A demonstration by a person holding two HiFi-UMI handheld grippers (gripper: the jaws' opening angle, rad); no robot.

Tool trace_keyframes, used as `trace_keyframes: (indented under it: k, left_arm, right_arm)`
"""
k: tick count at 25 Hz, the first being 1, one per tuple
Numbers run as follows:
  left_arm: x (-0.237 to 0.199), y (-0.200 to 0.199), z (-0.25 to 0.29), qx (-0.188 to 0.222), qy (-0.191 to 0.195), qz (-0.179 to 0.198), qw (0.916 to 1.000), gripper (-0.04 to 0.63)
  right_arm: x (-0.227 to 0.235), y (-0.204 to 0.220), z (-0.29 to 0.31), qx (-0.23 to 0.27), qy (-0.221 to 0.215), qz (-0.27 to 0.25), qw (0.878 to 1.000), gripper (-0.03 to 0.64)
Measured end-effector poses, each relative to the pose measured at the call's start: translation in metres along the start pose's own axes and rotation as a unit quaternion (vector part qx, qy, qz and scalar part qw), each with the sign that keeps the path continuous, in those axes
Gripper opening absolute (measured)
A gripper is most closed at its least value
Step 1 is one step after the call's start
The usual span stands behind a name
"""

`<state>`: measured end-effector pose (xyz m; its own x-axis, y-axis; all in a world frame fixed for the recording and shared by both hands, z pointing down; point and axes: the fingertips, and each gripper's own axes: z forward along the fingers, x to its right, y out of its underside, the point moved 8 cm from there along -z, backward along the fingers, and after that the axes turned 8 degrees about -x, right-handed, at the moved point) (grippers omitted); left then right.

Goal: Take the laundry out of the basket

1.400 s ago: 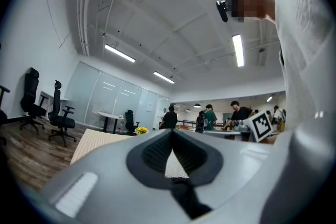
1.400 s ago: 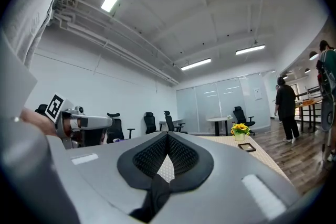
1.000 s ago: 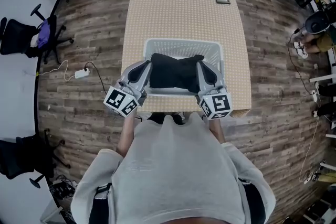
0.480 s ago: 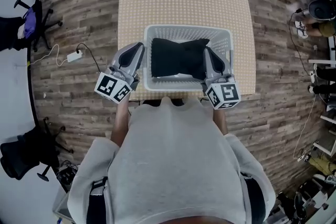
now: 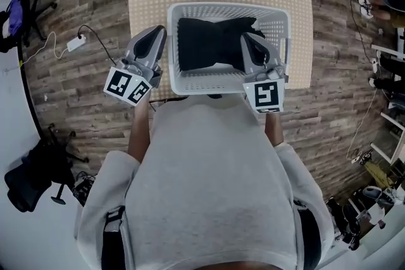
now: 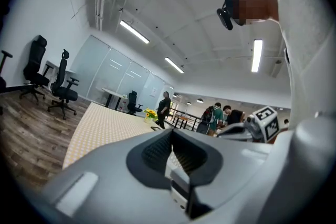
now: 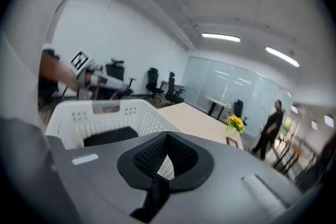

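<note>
Laundry [image 5: 212, 42], black, soft, probably light, lying in white basket [image 5: 209, 82]; pinch a raised fold; left gripper [image 5: 155, 36] at nine o'clock, right gripper [image 5: 249, 39] at three, jaws pressed together, empty.

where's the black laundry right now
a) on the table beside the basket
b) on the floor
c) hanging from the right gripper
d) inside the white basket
d: the black laundry lies bunched inside the white basket on the table, and the right gripper has its jaws together with nothing between them.
</note>
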<state>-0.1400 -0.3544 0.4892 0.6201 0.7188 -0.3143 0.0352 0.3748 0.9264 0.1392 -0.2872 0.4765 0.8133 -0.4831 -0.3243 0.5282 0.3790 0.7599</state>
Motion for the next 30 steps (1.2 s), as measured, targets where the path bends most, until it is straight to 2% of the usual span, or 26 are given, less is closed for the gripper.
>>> trace_keyframes:
  k: [1, 2, 4, 5, 6, 8, 10, 11, 12, 14, 15, 17, 20, 24, 26, 30]
  left_arm:
    - [0.000, -0.001, 0.002, 0.002, 0.002, -0.002, 1.0000, 0.008]
    - [0.000, -0.002, 0.004, 0.004, 0.004, -0.002, 1.0000, 0.008]
    - [-0.001, -0.003, 0.005, 0.009, 0.006, -0.002, 0.9999, 0.008]
    - [-0.001, -0.004, 0.004, 0.013, 0.005, -0.003, 0.9999, 0.008]
    - [-0.001, -0.005, 0.003, 0.017, 0.004, -0.004, 0.9998, 0.008]
    - [-0.001, -0.006, 0.001, 0.024, 0.000, -0.005, 0.9997, 0.008]
    - [0.001, -0.006, 0.000, 0.028, -0.003, -0.005, 0.9996, 0.008]
    - [0.002, -0.006, -0.001, 0.030, -0.005, -0.006, 0.9995, 0.008]
    - [0.002, -0.006, -0.002, 0.033, -0.008, -0.007, 0.9994, 0.008]
    - [0.001, -0.006, -0.006, 0.039, -0.015, -0.010, 0.9991, 0.008]
    - [0.001, -0.006, -0.007, 0.042, -0.019, -0.012, 0.9989, 0.008]
    - [-0.001, -0.005, -0.011, 0.046, -0.028, -0.016, 0.9984, 0.008]
    - [-0.006, -0.004, -0.018, 0.050, -0.042, -0.020, 0.9977, 0.008]
    - [-0.011, -0.001, -0.032, 0.053, -0.063, -0.027, 0.9963, 0.008]
    - [-0.015, 0.000, -0.037, 0.056, -0.072, -0.030, 0.9953, 0.008]
    - [-0.011, 0.003, -0.039, 0.057, -0.070, -0.033, 0.9954, 0.008]
  right_arm:
    - [-0.008, -0.002, 0.005, -0.023, 0.003, -0.087, 0.996, -0.002]
    - [-0.018, -0.002, 0.010, -0.046, 0.005, -0.176, 0.983, -0.002]
    - [-0.038, 0.003, 0.020, -0.089, -0.003, -0.330, 0.940, -0.002]
    - [-0.047, 0.007, 0.025, -0.103, -0.015, -0.376, 0.921, -0.002]
    - [-0.054, 0.010, 0.029, -0.111, -0.032, -0.399, 0.909, 0.000]
    - [-0.062, 0.016, 0.034, -0.121, -0.069, -0.396, 0.908, 0.000]
    - [-0.064, 0.025, 0.040, -0.145, -0.114, -0.365, 0.912, 0.001]
    - [-0.065, 0.032, 0.044, -0.169, -0.144, -0.346, 0.911, 0.024]
    - [-0.066, 0.039, 0.050, -0.199, -0.178, -0.329, 0.906, 0.214]
    - [-0.071, 0.055, 0.066, -0.257, -0.237, -0.314, 0.883, 0.433]
    - [-0.074, 0.063, 0.076, -0.275, -0.258, -0.317, 0.870, 0.517]
    - [-0.082, 0.079, 0.098, -0.300, -0.290, -0.328, 0.847, 0.596]
    - [-0.092, 0.102, 0.136, -0.339, -0.307, -0.347, 0.818, 0.597]
    - [-0.101, 0.127, 0.172, -0.380, -0.331, -0.332, 0.797, 0.599]
    - [-0.101, 0.125, 0.178, -0.387, -0.339, -0.331, 0.791, 0.598]
    - [-0.104, 0.125, 0.176, -0.388, -0.330, -0.334, 0.793, 0.598]
